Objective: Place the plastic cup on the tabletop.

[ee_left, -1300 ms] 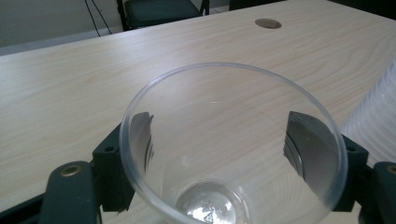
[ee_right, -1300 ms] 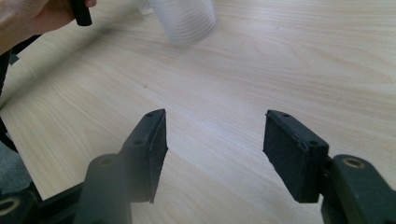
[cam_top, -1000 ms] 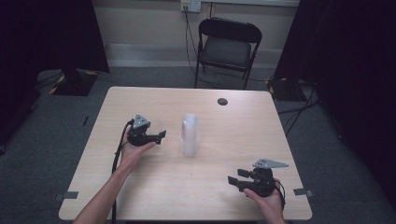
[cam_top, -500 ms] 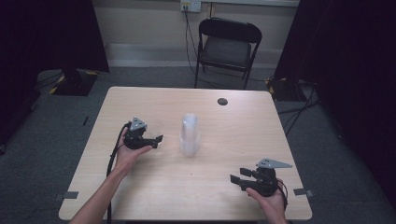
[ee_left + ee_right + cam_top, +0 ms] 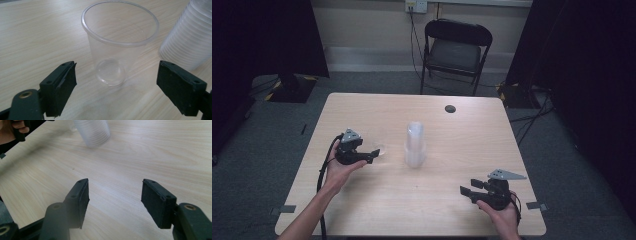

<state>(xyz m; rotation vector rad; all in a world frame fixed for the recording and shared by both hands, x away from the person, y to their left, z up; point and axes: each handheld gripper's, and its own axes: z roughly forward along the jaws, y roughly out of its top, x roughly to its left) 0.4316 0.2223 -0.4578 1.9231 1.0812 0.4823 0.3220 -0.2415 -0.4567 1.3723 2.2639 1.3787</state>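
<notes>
Change: left gripper (image 5: 373,154) has pulled back from the stack of cups (image 5: 415,145) toward the table's 9 o'clock edge, leaving a single clear cup (image 5: 380,149) standing in front of its jaws; right gripper (image 5: 467,191) has kept its place.
Left gripper: released, jaws wide apart, nothing between the pads; the cup stands just beyond them, untouched.
Right gripper: released as well, jaws spread over bare wood at about 5 o'clock on the table (image 5: 362,210).
Cup: upright, mouth up, at 9 o'clock from the stack, near it but apart.
Left gripper view: shows the cup (image 5: 120,45) sharply, rim and round base, with the stack (image 5: 190,35) at 2 o'clock; from above the cup is a faint glint.
Right gripper view: the stack (image 5: 92,131) at 11 o'clock, the other hand (image 5: 12,130) at the top corner.
Surroundings: small dark disc (image 5: 450,108) at the far edge; folding chair (image 5: 457,47) behind the table; nothing blocks the cup.
</notes>
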